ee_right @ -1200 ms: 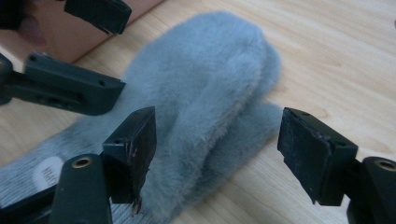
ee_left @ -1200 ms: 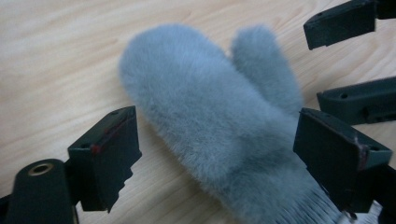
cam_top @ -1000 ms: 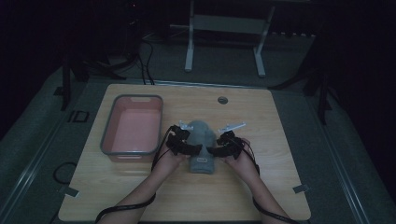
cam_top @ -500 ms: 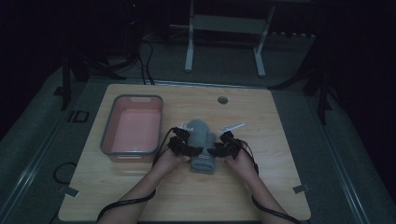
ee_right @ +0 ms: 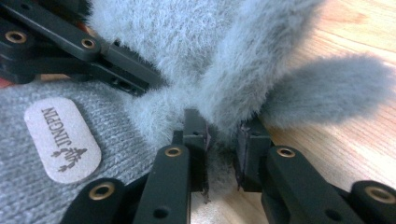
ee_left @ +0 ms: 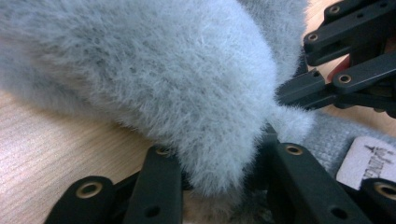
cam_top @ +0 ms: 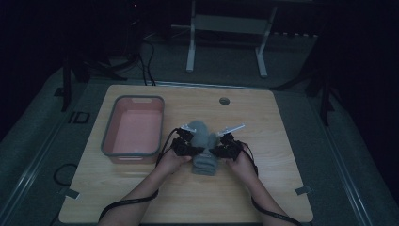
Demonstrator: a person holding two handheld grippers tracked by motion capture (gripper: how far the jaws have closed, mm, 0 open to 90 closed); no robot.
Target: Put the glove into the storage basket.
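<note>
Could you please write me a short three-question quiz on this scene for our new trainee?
1. True or false: the pink bin holds the grey fuzzy glove.
2. Which hand-held gripper has its jaws closed on the glove's fuzzy fabric?
A. the left hand-held gripper alone
B. the right hand-held gripper alone
C. both
3. Fill in: the pale patch on the glove's knit cuff reads ____.

Key
1. False: the glove lies on the wooden table, right of the bin.
2. C.
3. JINGPIN.
</note>
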